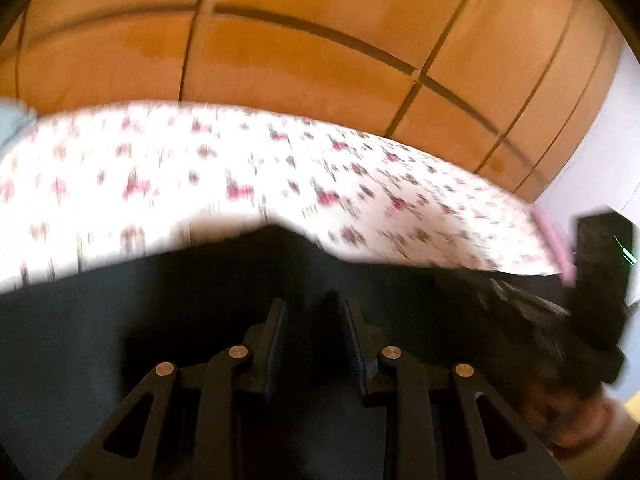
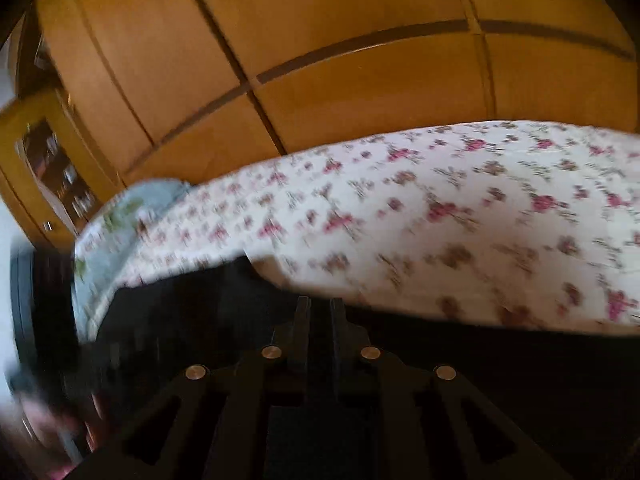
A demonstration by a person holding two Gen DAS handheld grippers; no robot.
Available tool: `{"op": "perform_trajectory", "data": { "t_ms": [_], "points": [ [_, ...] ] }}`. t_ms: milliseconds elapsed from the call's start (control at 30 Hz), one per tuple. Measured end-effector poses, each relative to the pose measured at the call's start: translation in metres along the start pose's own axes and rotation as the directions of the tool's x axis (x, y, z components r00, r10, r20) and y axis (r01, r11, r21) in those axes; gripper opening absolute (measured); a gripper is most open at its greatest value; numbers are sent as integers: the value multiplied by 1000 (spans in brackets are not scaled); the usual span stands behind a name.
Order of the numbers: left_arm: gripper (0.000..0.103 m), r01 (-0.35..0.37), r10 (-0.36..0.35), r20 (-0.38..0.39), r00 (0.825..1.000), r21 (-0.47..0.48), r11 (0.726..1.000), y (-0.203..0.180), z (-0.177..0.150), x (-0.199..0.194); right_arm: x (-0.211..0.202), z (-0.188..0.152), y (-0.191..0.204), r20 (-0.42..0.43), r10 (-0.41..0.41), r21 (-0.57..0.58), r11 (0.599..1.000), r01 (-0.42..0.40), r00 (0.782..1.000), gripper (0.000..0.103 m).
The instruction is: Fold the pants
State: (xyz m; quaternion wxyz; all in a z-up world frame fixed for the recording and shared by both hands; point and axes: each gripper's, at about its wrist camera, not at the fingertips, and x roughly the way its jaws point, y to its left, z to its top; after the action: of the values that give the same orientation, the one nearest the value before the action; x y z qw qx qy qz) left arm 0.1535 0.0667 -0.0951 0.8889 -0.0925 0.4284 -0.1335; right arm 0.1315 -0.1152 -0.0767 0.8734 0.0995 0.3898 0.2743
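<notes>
- White bedsheet with small pink floral print (image 1: 208, 184) (image 2: 440, 216), spread flat over the bed; print blurred in both views.
- Pale blue-green patterned cloth (image 2: 120, 216) at the sheet's far left edge in the right wrist view; a sliver of it (image 1: 14, 120) in the left wrist view.
- Tall orange-brown wooden wardrobe (image 1: 304, 36) (image 2: 320, 40) behind the bed, flat doors crossed by a dark horizontal band.
- Glass-fronted wooden cabinet (image 2: 56, 168) left of the wardrobe, contents unclear.
- Pale wall (image 1: 588, 184) right of the wardrobe.
</notes>
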Motion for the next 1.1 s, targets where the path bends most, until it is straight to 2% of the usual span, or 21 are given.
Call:
{"op": "perform_trajectory", "data": {
  "t_ms": [67,133,167,267,433,533,600,633,667,733,800,867,933,1033,1100],
  "points": [
    [27,-60,61,-22,998,24,998,3,10,24,-3,-9,-6,-14,-60,-33,998,59,998,9],
    [24,-116,117,-22,993,31,993,11,15,39,1,-15,-15,-2,-72,-16,997,72,997,8],
    [25,-124,124,-13,992,7,992,20,16,44,4,-18,-20,1,-84,-2,996,84,996,5],
    [25,-77,77,-5,997,-77,994,40,17,45,6,-24,-27,21,-102,31,994,101,995,0],
    [25,-72,72,1,997,-81,994,40,17,44,7,-25,-31,26,-94,42,995,93,995,0],
    [25,-2,4,19,1000,-134,991,49,13,35,1,-26,-34,50,-63,62,996,60,997,0],
    [25,28,-21,42,999,-170,985,53,9,23,-7,-28,-33,80,-52,60,997,47,995,6],
    [27,25,-15,55,998,-176,984,52,7,16,-17,-29,-33,114,-50,73,996,42,992,13],
    [29,21,-8,68,998,-184,983,51,1,6,-25,-29,-34,139,-55,88,995,43,989,29],
    [29,32,-20,69,997,-177,984,47,-6,-4,-51,-36,-36,195,-76,132,990,51,978,45],
    [29,45,-34,82,996,-141,989,41,-15,-12,-72,-46,-43,225,-89,164,985,52,970,45],
    [29,17,-9,82,997,-95,995,36,-29,-13,-94,-59,-56,224,-125,206,975,79,966,45],
    [29,27,-21,67,998,-92,995,37,-36,-10,-115,-72,-73,223,-172,255,960,113,959,45],
    [29,49,-41,82,996,-106,993,42,-37,-12,-152,-94,-108,226,-262,361,917,170,938,45],
    [29,58,-48,85,995,-113,992,43,-38,-11,-182,-110,-139,239,-330,463,866,192,913,46]
  ]
}}
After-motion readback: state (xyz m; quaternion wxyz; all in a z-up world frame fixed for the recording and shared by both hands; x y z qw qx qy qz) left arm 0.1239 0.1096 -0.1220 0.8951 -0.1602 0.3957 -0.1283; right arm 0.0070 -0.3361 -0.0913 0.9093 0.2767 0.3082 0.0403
